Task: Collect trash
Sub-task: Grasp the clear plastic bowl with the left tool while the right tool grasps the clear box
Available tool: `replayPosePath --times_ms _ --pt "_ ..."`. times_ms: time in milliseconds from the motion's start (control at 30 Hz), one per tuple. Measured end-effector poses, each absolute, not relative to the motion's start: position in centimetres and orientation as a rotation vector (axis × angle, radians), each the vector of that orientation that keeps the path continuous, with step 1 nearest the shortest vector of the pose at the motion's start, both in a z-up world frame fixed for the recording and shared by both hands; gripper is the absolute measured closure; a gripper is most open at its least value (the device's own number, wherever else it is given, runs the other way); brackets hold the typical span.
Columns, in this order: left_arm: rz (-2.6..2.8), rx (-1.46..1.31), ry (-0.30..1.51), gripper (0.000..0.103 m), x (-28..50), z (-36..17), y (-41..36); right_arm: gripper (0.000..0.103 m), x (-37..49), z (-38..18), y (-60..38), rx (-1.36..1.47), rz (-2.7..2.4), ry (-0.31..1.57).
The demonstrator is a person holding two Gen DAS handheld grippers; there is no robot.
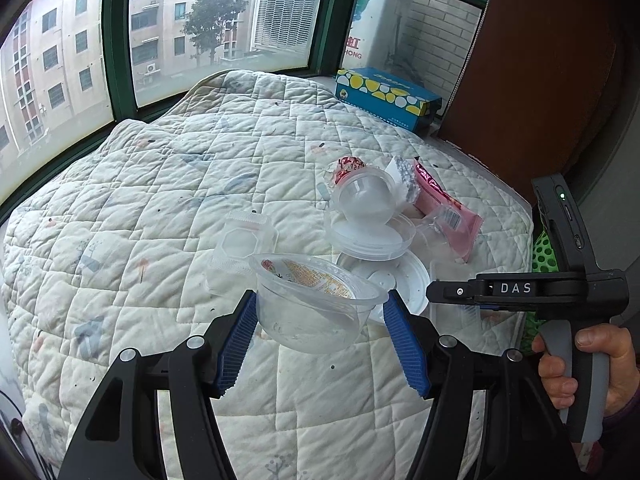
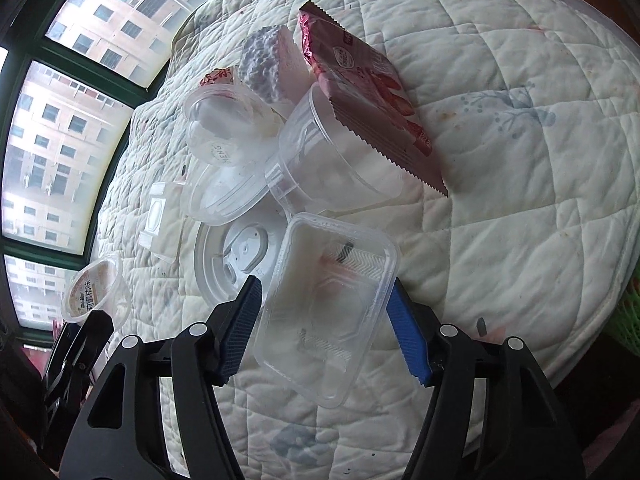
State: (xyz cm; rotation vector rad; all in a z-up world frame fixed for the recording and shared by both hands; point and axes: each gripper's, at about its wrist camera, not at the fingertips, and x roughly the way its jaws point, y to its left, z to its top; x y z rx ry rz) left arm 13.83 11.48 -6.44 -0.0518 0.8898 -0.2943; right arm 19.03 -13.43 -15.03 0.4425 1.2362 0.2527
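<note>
Quilted bed [image 2: 500, 128]: two grippers, one clear container each.

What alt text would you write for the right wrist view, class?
The right tool grips a clear rectangular tray over a quilted bed. Beyond lie empty plastic cups, a white lid and a pink wrapper.

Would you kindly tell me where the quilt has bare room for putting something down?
The quilt is bare on the window side, left of the trash pile, and toward the tissue box. Crowded: the pile itself, from pink wrapper to flat lid.
</note>
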Motion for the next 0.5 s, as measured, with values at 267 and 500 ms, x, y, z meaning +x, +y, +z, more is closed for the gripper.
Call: replayPosePath --times_ms 267,500 --pt "-0.299 -0.049 0.880 0.041 13.3 -6.0 10.9 0.044 18.4 -14.5 -13.4 0.392 0.259 1.210" --pt "-0.305 -0.044 0.873 0.041 12.7 -5.3 10.2 0.044 16.7 -12.5 -14.7 0.376 0.298 1.154"
